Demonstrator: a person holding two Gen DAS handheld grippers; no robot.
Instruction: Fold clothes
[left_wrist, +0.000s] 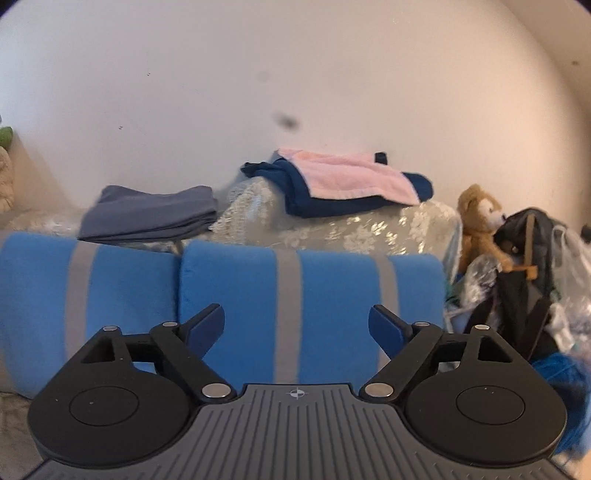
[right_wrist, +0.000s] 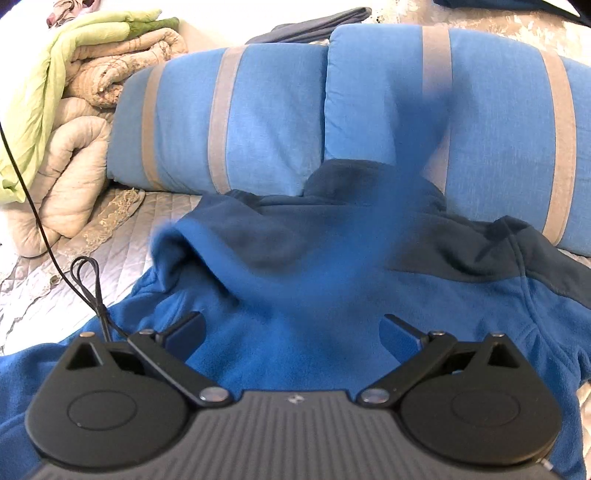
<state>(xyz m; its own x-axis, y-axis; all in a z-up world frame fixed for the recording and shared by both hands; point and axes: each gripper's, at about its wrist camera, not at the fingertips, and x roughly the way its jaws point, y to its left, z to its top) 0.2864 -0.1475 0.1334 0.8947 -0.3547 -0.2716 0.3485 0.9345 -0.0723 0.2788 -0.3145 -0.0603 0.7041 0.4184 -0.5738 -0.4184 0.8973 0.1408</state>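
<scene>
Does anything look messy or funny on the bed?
Yes. The blue fleece jacket lies rumpled in front of the striped blue pillows, one part bunched up and blurred as if moving. A thin black cable trails across the bedcover onto it. Both the left gripper and right gripper are open, holding nothing.

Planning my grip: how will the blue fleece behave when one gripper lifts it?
The fleece looks floppy: it lies rumpled with a blurred sleeve mid-drop, so it will likely drape and sag. Its thick pile suggests it won't slip from the open right gripper. Probably light for its bulk.
</scene>
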